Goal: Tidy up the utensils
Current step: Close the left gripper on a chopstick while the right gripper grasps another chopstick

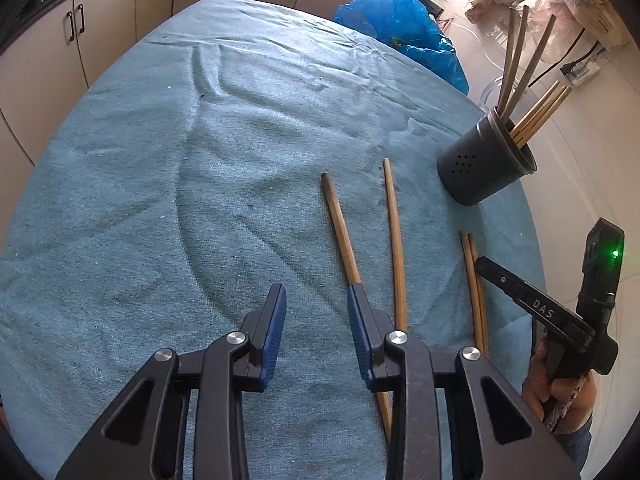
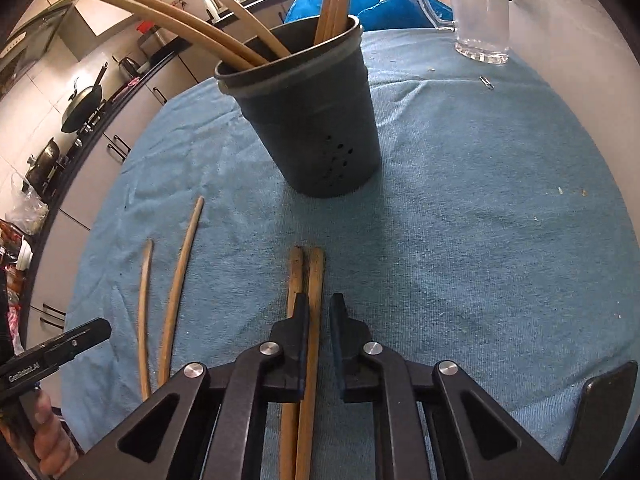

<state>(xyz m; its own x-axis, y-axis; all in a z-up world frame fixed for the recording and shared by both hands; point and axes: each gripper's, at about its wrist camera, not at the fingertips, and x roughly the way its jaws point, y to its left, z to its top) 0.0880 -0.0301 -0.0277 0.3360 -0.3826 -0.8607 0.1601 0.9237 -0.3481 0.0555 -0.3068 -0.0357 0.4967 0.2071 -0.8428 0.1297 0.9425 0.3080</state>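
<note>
While nearly shut, right gripper (image 2: 319, 312) astride chopstick (image 2: 314, 320).

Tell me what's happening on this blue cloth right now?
A person with a handheld gripper in each hand is tidying chopsticks into a dark utensil holder that already holds several. The right gripper straddles one stick of a chopstick pair lying together on the blue cloth, jaws nearly shut. The left gripper hangs open beside two separate chopsticks.

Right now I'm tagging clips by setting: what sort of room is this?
Most likely a home kitchen: a wok sits on a counter over cupboards, and chopsticks lie on a towel-covered table beside a utensil holder.
</note>
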